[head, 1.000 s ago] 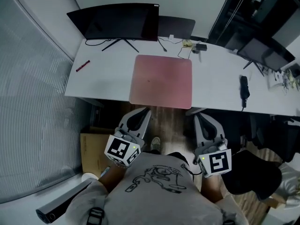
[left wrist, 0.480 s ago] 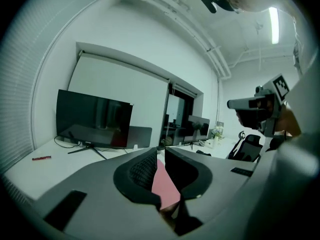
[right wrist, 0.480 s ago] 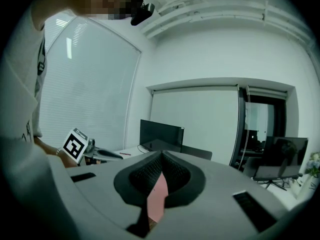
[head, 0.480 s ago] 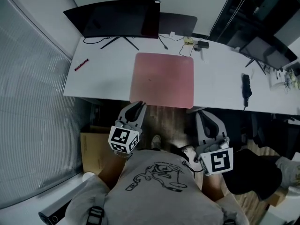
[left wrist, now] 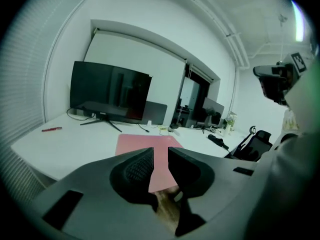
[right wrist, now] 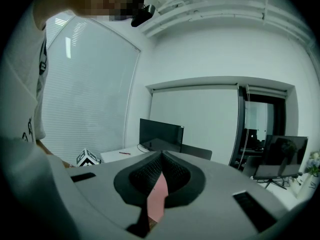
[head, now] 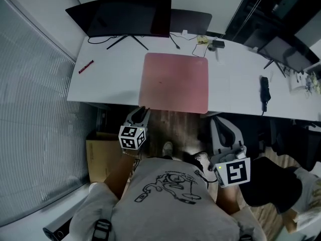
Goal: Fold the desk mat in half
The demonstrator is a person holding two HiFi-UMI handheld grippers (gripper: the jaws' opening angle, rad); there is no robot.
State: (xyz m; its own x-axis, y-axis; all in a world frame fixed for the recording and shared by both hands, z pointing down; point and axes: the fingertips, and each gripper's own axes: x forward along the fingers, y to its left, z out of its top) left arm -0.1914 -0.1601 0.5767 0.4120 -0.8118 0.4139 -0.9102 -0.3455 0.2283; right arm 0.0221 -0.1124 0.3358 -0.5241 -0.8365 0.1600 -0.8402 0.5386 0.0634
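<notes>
Approach stage: desk mat flat, neither gripper on it yet

Head view. Straight ahead of both grippers, desk mat (head: 174, 83) spread flat and unfolded on the white desk (head: 105, 82), no fold begun. Pointing at the near left corner, left gripper (head: 141, 112), tips just short of the edge and apart from it as far as can be told. Further back from the near right corner, right gripper (head: 220, 122), well short of the mat. Only container in sight: cardboard box (head: 100, 154) on the floor just to the left of the left gripper, below desk level. Contents impossible to tell from here. Far beyond the left gripper, monitor (head: 120, 16) and red pen (head: 86, 67), both off the mat.

Left gripper view. Jaws parted to a narrow slot, having just been opening, nothing between them. Pink mat (left wrist: 145, 143) in line through the gap, near edge a little past the tips.

Right gripper view. Jaws brought together at the tips, gripping nothing. Sliver of mat (right wrist: 159, 196) showing beyond and below the pads. Off to the left, marker cube (right wrist: 88, 157) of the other gripper.

Reads as the reach-for-the-edge step. Next, most likely: spread the right jaws, bring each gripper to its own near corner, slip one jaw under the edge, pinch, lift, carry over to the far edge. Thin sheet lying flush, so probably a low, shallow entry called for.
</notes>
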